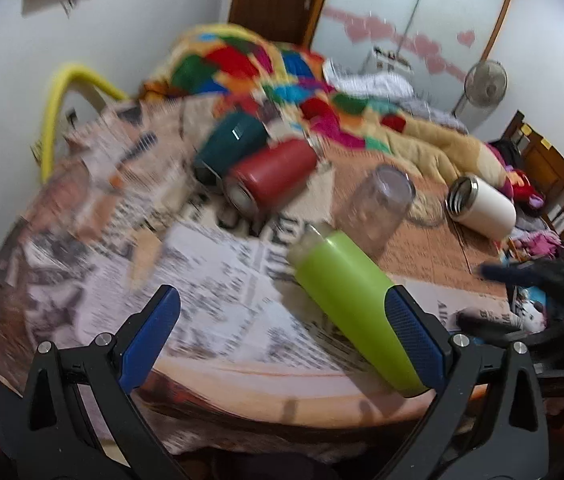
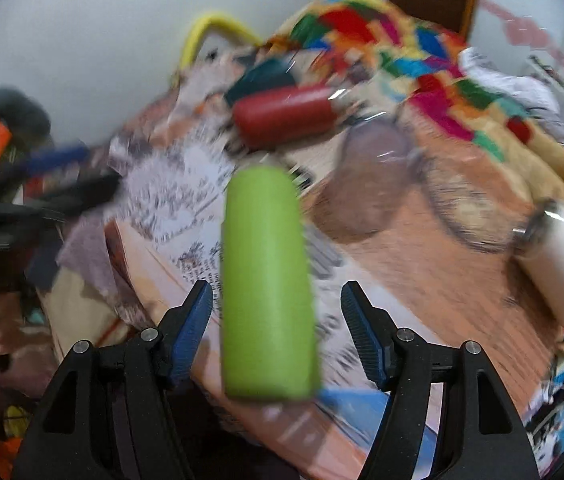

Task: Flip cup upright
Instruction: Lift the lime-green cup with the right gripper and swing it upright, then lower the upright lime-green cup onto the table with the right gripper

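Five cups are on the newspaper-covered tabletop (image 1: 210,312); four lie on their sides. The lime-green cup (image 1: 355,308) is nearest, at the near edge of the tabletop. It is a smooth, matte cylinder with its long axis about level; in the left wrist view the metal-rimmed mouth points far-left and the closed base near-right. In the right wrist view the same cup (image 2: 268,284) runs straight away from the camera, base nearest.

Left gripper (image 1: 282,344): jaws spread wide, holding nothing. The ribbed blue pad of its right finger (image 1: 413,340) overlaps the green cup's flank in the picture; contact cannot be confirmed. It looks down across the tabletop from the near edge.

Right gripper (image 2: 278,332): jaws open, one on each side of the green cup's base end, a gap visible on both sides. Both views are motion-blurred.

Farther off, a red cup (image 1: 272,174) and a dark teal cup (image 1: 230,144) lie side by side. A clear tumbler (image 1: 373,212) stands mouth down between them and a white cup (image 1: 481,206), which lies at far right. A patchwork blanket (image 1: 266,68) is heaped beyond.
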